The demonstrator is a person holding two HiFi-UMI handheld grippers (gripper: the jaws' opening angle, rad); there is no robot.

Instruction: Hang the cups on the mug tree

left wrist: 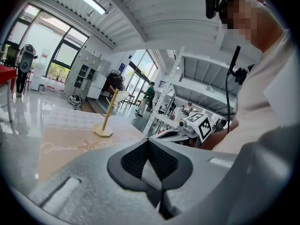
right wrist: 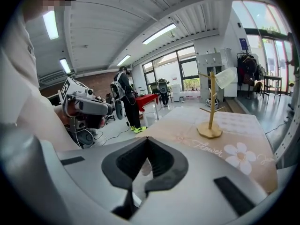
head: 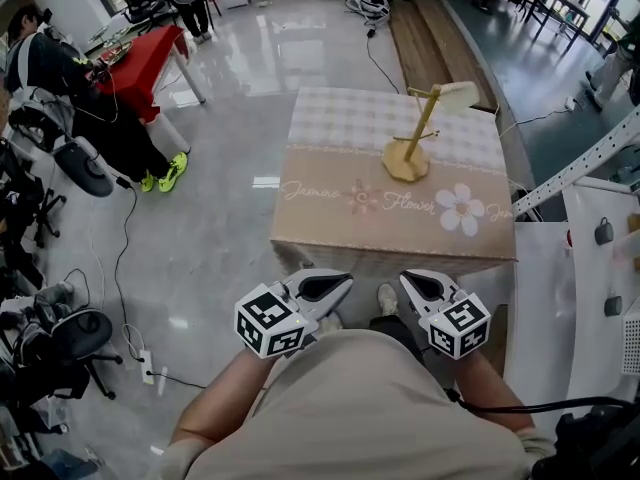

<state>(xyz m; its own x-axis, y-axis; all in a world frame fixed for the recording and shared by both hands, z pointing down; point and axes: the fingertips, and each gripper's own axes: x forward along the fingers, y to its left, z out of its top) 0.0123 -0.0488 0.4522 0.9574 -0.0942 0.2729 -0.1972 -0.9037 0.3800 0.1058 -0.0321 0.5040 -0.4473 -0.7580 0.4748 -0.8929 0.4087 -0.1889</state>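
Note:
A wooden mug tree stands on the right half of the table, which has a beige flowered cloth. One pale cup hangs at the tree's top right. Both grippers are held close to the person's body, short of the table's near edge. My left gripper is shut and holds nothing, and my right gripper is shut and empty too. In the left gripper view the jaws meet, with the mug tree far ahead. The right gripper view shows closed jaws, the mug tree and the cup.
A red table with a seated person stands at the far left among office chairs. White shelving runs along the right of the table. Cables lie on the glossy floor.

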